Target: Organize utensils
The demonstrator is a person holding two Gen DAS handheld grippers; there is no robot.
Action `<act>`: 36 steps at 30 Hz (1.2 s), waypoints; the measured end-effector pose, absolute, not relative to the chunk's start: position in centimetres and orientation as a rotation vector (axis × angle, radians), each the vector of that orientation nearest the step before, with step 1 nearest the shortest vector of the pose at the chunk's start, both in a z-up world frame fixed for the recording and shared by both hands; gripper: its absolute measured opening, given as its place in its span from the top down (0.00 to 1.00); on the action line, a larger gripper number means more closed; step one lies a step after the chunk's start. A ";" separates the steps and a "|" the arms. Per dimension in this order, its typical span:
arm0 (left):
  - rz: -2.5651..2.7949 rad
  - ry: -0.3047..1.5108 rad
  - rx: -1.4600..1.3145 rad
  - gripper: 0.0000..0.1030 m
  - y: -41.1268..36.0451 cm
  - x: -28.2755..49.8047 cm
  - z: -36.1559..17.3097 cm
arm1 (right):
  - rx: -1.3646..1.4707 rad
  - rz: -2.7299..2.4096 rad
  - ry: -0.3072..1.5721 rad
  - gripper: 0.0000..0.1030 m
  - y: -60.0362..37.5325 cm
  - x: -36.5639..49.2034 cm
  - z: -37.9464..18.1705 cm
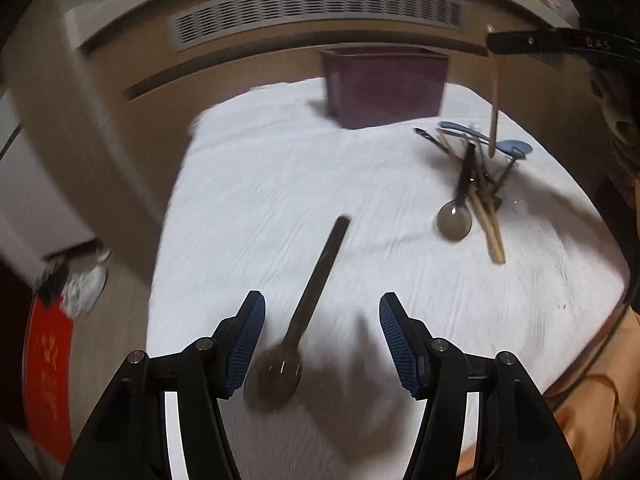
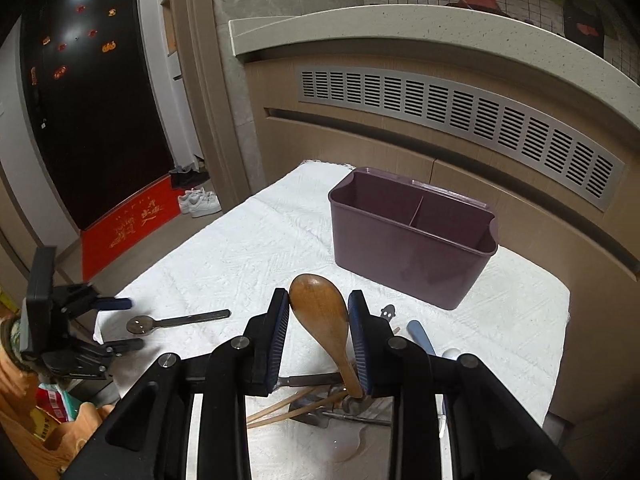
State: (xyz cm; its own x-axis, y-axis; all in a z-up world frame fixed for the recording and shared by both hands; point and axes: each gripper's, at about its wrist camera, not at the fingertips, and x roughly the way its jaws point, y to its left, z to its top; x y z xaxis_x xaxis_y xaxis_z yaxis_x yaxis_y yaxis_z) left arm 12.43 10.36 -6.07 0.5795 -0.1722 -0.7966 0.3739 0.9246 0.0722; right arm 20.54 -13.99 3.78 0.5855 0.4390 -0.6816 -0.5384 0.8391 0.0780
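Two grippers are at work over the white cloth (image 2: 256,248). The right gripper (image 2: 319,308) pinches a wooden spoon (image 2: 320,312) by its bowl between both blue pads, the handle hanging down toward the pile of utensils (image 1: 476,172) below it. In the left wrist view that spoon's handle dangles above the pile, its tip close to a blue spoon (image 1: 516,147). The left gripper (image 1: 322,340) is spread wide, its fingers on either side of a dark metal spoon (image 1: 316,300) that lies alone on the cloth, bowl nearest the gripper; this view is blurred. Beyond, a purple two-compartment caddy (image 2: 412,252) stands upright near the cloth's far edge, well apart from both spoons.
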 end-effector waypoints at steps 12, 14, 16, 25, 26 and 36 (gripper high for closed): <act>-0.414 1.199 0.345 0.82 7.8 20.8 -9.8 | -0.101 0.551 0.793 0.73 -15.3 20.3 2.7; -0.410 1.206 0.350 0.82 7.7 20.7 -9.9 | -0.099 0.543 0.807 0.73 -15.4 20.5 2.5; -0.390 1.205 0.347 0.82 7.6 20.6 -9.9 | -0.093 0.540 0.815 0.73 -15.5 20.6 2.3; -0.269 1.045 0.287 0.88 6.3 19.1 -9.6 | -0.058 0.539 0.799 0.73 -16.3 19.7 2.2; -0.265 1.005 0.239 0.88 6.1 18.8 -9.2 | -0.055 0.533 0.796 0.73 -16.6 19.5 2.3; -0.278 0.600 0.030 0.88 2.1 18.9 2.0 | 0.001 0.479 0.754 0.73 -19.1 19.1 3.4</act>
State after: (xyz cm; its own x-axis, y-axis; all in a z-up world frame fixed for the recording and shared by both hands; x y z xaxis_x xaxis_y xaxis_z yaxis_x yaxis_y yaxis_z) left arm 18.92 2.11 2.02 0.7893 -0.2493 -0.5611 0.2668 0.9623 -0.0523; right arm 19.10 -19.05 3.37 0.6274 0.4178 -0.6571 -0.4171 0.8929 0.1695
